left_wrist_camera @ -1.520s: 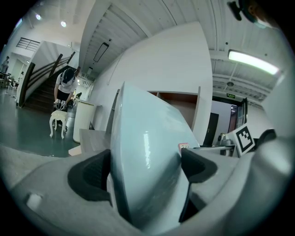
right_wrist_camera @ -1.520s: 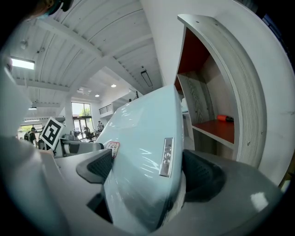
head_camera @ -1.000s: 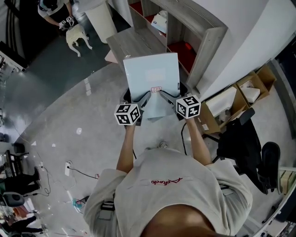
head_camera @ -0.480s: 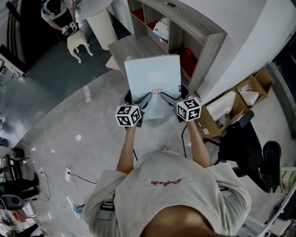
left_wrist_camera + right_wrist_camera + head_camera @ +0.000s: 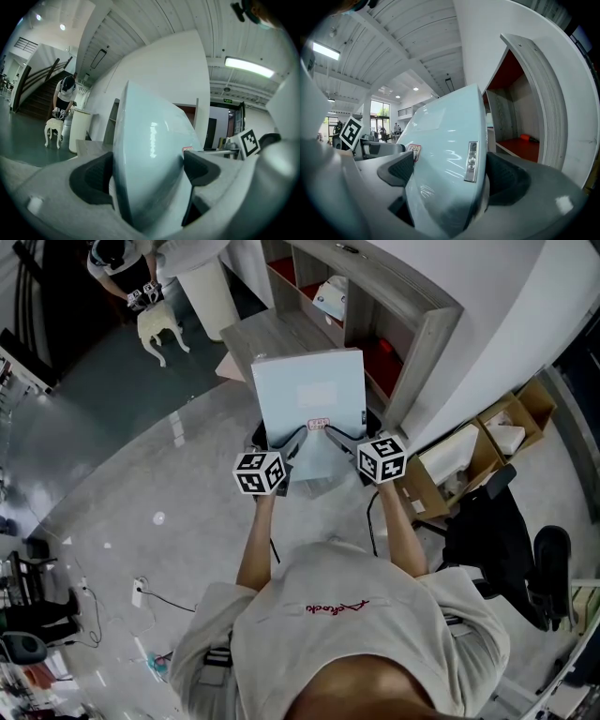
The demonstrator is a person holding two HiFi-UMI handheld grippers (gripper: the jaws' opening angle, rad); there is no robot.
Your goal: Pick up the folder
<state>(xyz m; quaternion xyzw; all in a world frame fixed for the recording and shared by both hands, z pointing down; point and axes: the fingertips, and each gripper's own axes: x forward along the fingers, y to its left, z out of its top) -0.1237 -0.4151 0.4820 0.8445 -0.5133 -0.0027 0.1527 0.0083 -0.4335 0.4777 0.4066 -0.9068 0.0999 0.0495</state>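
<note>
Nearest us, our left gripper [image 5: 296,441] and right gripper [image 5: 339,439] each clamp the near edge of the pale blue rectangular plastic folder [image 5: 309,390], one jaw on either face. The folder runs straight away from both jaws, equally near each hand, reaching over the grey wooden desk [image 5: 258,329] beyond.

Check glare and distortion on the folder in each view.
Head view: sharp and evenly lit, pale blue plastic folder free of glare. Left gripper view: fisheye bulges the folder, one narrow glare streak down it. Right gripper view: same bulge, several bright reflections on it.
</note>
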